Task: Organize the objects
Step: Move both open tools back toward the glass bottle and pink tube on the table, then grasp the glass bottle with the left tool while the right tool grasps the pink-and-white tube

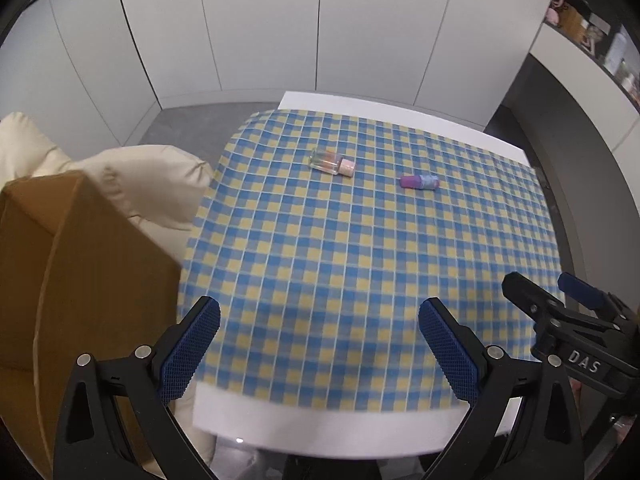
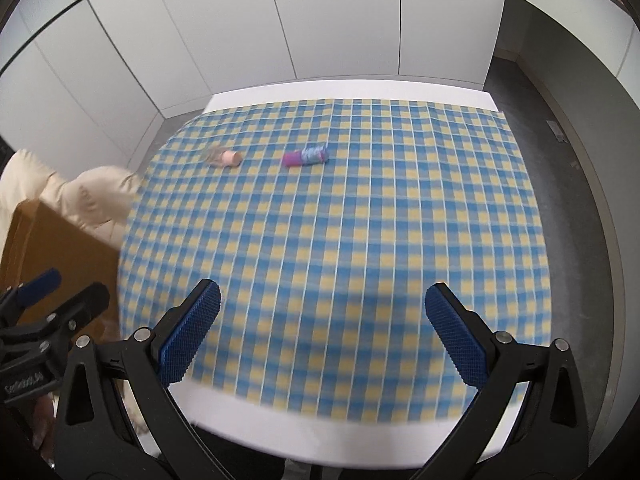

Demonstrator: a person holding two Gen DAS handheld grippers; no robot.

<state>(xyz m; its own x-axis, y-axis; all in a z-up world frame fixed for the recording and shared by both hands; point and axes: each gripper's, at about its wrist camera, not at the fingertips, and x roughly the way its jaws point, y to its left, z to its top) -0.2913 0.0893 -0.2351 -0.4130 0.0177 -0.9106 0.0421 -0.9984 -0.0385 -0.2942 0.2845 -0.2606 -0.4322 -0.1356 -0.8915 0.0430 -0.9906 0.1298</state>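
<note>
A white table is seen from its near edge, most of its top covered by a blue and yellow checked cloth. To the left of the table a brown cardboard box is seen, with a cream cushion behind it. White wall panels are seen beyond the far edge.

The left gripper is held over the near edge of the table, its blue-padded fingers spread wide with nothing between them. The right gripper is held likewise, spread and unloaded, just to the right of the left one.

Two small things are found lying on their sides on the far part of the cloth, near each other but apart: a clear bottle with a pink cap on the left, and a purple and blue tube on the right.
</note>
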